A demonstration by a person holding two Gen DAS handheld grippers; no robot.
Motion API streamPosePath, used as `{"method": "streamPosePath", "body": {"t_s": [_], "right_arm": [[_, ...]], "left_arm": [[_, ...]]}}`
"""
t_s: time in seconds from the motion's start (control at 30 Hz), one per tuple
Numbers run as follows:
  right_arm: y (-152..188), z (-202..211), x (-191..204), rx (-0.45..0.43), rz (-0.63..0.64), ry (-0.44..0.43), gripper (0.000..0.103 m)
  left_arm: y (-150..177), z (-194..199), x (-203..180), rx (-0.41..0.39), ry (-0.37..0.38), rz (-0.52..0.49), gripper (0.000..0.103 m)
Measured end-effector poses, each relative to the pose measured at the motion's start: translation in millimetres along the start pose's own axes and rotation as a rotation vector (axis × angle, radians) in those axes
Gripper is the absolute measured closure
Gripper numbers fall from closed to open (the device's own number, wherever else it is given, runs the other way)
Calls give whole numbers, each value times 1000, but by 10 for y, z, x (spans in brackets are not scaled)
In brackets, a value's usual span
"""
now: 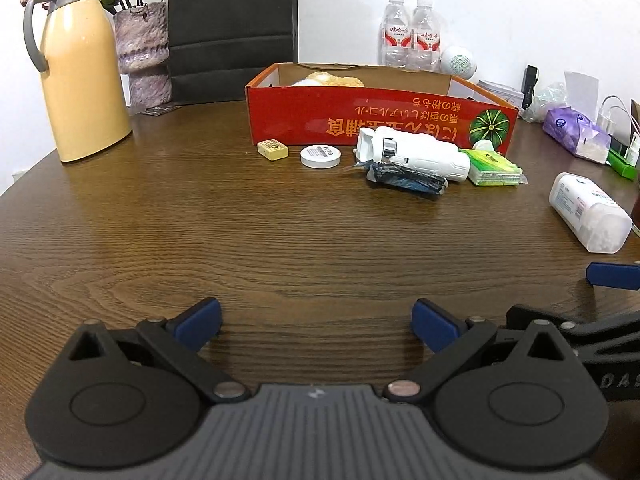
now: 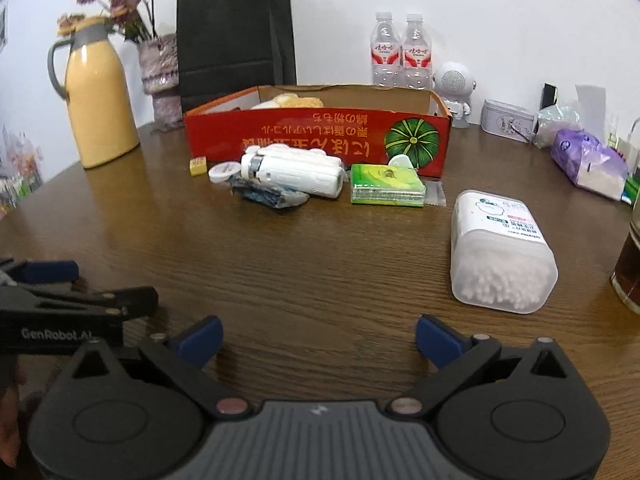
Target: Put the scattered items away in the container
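Note:
A red cardboard box (image 1: 360, 120) (image 2: 312, 140) stands open at the back of the wooden table, with a soft yellowish item inside. In front of it lie a yellow eraser (image 1: 272, 149) (image 2: 198, 166), a round white tin (image 1: 320, 156) (image 2: 222, 172), a white handheld device (image 1: 416, 152) (image 2: 296, 172), a dark blue packet (image 1: 408, 179) (image 2: 268, 196) and a green tissue pack (image 1: 494, 168) (image 2: 386, 184). A clear cotton-swab box (image 1: 588, 212) (image 2: 500, 252) lies to the right. My left gripper (image 1: 316, 324) and right gripper (image 2: 318, 340) are open and empty, near the table's front.
A yellow thermos (image 1: 80, 76) (image 2: 102, 100) and a vase (image 1: 144, 56) stand back left, beside a black bag (image 2: 236, 36). Two water bottles (image 2: 400, 52), a white speaker (image 2: 454, 84), a tin (image 2: 506, 120) and a purple pack (image 2: 588, 160) crowd the back right. A glass (image 2: 630, 264) stands at the right edge.

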State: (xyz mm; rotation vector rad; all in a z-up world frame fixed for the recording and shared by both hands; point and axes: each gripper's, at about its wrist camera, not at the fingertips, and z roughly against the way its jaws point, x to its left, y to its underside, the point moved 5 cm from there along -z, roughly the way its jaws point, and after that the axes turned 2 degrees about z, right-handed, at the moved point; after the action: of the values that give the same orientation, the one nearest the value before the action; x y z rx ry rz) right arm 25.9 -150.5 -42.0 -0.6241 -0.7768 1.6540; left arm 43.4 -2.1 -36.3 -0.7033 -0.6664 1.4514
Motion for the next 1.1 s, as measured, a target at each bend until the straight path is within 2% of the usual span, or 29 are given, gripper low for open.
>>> {"method": "streamPosePath", "body": {"t_s": [0.33, 0.37, 0.43, 0.53, 0.57, 0.6, 0.63, 0.7, 0.77, 0.83, 0.87, 0.97, 1.03, 1.1], "right_arm": [[3, 4, 32, 4, 18, -10, 1], [-22, 19, 10, 10, 21, -29, 11], [-195, 109, -127, -26, -15, -75, 23], [-683, 186, -502, -134, -75, -77, 23], [-842, 132, -634, -146, -80, -54, 24], [-1000, 24, -781, -141, -84, -26, 26], [-1135, -135, -931, -112, -90, -7, 32], [-1309, -522, -1189, -13, -117, 15, 46], [-1362, -812, -1333, 66, -137, 10, 55], [-1355, -1022, -1410, 111, -150, -4, 55], [-1328, -1114, -1427, 137, -149, -9, 56], [-1337, -1192, -1454, 149, -151, -39, 56], [-1355, -1230, -1450, 164, -128, -48, 56], [-1378, -1249, -1518, 185, -155, -66, 57]], "left_arm": [[-13, 0, 5, -4, 17, 1, 0], [-56, -2, 7, -5, 35, 2, 0], [-247, -22, -15, -16, 107, 14, 0], [-646, -196, -145, -16, 230, 9, 0], [-754, -293, -196, -6, 240, 13, 0], [-853, -421, -268, 9, 235, 18, 0], [-943, -568, -344, 26, 205, 20, 0], [-1025, -798, -462, 31, 149, 28, 0], [-1013, -1002, -546, 61, 154, 18, 0], [-954, -1070, -527, 66, 143, 9, 7], [-931, -1046, -509, 39, 141, -9, 11], [-889, -971, -428, 24, 161, -41, 27], [-892, -936, -334, 20, 168, -38, 47], [-897, -904, -245, 17, 168, -29, 56]]}}
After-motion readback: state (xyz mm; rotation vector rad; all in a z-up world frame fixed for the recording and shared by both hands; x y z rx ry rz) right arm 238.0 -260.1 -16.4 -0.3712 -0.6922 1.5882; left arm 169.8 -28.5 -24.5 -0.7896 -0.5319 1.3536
